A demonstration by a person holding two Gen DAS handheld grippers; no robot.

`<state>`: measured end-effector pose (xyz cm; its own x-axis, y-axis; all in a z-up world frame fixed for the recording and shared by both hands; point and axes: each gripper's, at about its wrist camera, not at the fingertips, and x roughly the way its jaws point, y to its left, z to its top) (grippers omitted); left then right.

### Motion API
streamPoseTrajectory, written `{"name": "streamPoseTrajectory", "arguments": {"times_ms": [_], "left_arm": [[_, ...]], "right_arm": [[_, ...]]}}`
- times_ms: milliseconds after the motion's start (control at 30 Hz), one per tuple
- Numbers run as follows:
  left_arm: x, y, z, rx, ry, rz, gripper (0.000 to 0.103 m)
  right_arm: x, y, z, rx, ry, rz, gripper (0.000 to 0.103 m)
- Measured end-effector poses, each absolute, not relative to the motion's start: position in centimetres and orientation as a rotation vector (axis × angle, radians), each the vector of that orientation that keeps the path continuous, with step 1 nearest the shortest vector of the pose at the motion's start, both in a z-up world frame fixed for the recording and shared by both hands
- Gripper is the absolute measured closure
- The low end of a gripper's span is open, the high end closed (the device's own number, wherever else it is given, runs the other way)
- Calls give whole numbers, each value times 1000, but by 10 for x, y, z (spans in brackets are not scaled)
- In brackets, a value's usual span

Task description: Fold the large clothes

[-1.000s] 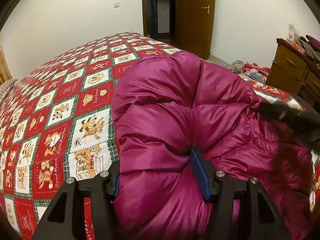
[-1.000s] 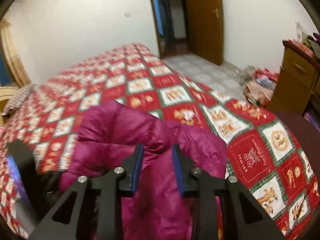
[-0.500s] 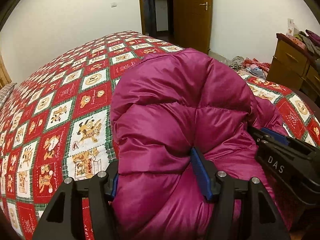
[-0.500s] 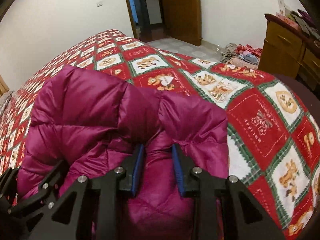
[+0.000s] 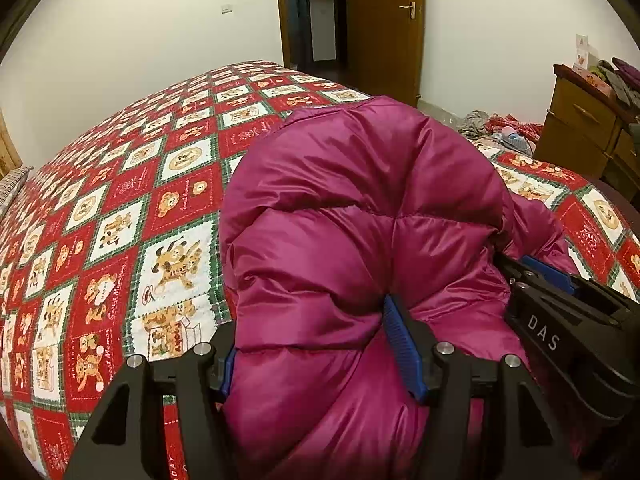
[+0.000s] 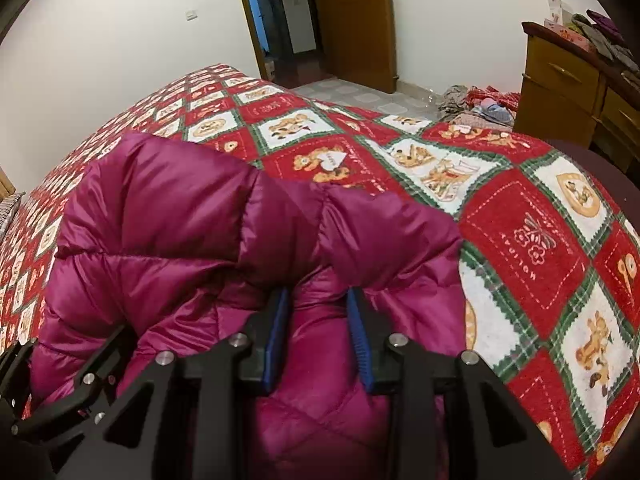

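A magenta quilted down jacket (image 5: pixel 360 208) lies bunched on the bed; it also fills the left of the right wrist view (image 6: pixel 168 216). My left gripper (image 5: pixel 316 344) is shut on a thick fold of the jacket, blue pads pressed into the fabric. My right gripper (image 6: pixel 318 332) is shut on another fold of the jacket near its right edge. The right gripper's black body marked "DAS" (image 5: pixel 560 320) shows at the right of the left wrist view. The left gripper's body (image 6: pixel 60 392) shows at the lower left of the right wrist view.
The bed carries a red, white and green bear-pattern quilt (image 5: pixel 120 220) (image 6: pixel 540 240). A wooden dresser (image 6: pixel 568 80) stands at the right, with clothes heaped on the floor (image 6: pixel 480 104) beside it. A wooden door (image 5: pixel 384 24) stands open at the back.
Both grippers stay shut on the jacket. The right gripper has drawn close beside the left one, and the jacket has bunched up higher between them.
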<state>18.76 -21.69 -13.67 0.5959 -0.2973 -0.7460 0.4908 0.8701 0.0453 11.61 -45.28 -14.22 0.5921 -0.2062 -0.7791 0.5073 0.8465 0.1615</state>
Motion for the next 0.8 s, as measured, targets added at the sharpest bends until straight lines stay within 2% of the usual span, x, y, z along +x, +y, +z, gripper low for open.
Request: {"name": "streamPoseTrajectory", "arguments": {"times_ms": [333, 667, 700, 767, 800], "left_arm": [[187, -209, -136, 245, 818, -495, 41], [185, -160, -124, 156, 864, -541, 42], [188, -159, -123, 154, 867, -543, 41], [193, -159, -119, 158, 864, -547, 40], [194, -160, -119, 166, 864, -544, 38]], "right_arm": [[111, -455, -142, 428, 834, -408, 67], [101, -428, -131, 474, 839, -187, 66], [97, -431, -126, 489, 820, -201, 64], [86, -439, -118, 536, 768, -220, 45], [78, -441, -112, 555, 736, -232, 27]]}}
